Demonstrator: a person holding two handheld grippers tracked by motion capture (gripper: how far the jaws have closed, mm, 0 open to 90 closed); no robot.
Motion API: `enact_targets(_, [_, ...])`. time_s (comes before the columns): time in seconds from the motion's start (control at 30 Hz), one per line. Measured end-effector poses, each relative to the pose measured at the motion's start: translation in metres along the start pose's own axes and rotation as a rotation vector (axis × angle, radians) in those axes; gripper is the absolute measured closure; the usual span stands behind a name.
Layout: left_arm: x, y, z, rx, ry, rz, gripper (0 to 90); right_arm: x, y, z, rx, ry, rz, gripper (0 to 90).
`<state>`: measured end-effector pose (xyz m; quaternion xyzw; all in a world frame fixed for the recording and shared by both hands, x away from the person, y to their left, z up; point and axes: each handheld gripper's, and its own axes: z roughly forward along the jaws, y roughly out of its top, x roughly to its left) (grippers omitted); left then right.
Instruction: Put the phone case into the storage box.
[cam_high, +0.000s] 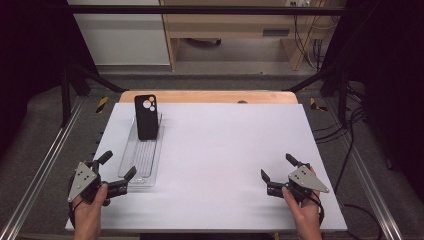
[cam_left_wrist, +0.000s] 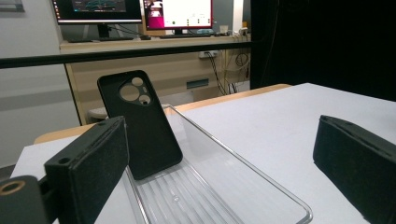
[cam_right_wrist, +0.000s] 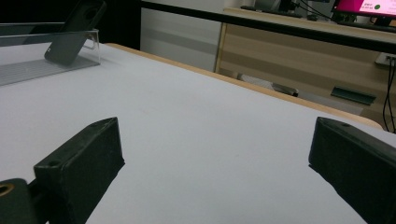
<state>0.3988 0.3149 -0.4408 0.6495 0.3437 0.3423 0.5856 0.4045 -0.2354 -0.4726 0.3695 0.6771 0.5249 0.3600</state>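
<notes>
Monitors lit behind the white table (cam_high: 225, 165)

Two monitors (cam_left_wrist: 177, 13) on a wooden desk (cam_left_wrist: 154, 60) w/ cables (cam_high: 315, 47); black frame bar (cam_high: 200, 10) across, dark curtain (cam_left_wrist: 327, 42) at right.

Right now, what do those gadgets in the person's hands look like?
Each hand holds a black tool. The left gripper and the right gripper each end in two blocky black jaws faced with dark padding and carry a grey three-cornered plate with small dots on top. The forearms are bare, with no sleeves visible.

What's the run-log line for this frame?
left gripper: open, at clear tray's near end | right gripper: open, over bare table | phone case: leaning in clear tray, far end
</notes>
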Motion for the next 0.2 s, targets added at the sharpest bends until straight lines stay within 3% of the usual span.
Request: enact_targets(0.2, [-0.0019, -0.0049, -0.0037, -0.011, 0.016, -0.010, 2.9, -0.0017, -0.0014, 0.0016, 0.009, -0.001, 0.005, 3.2])
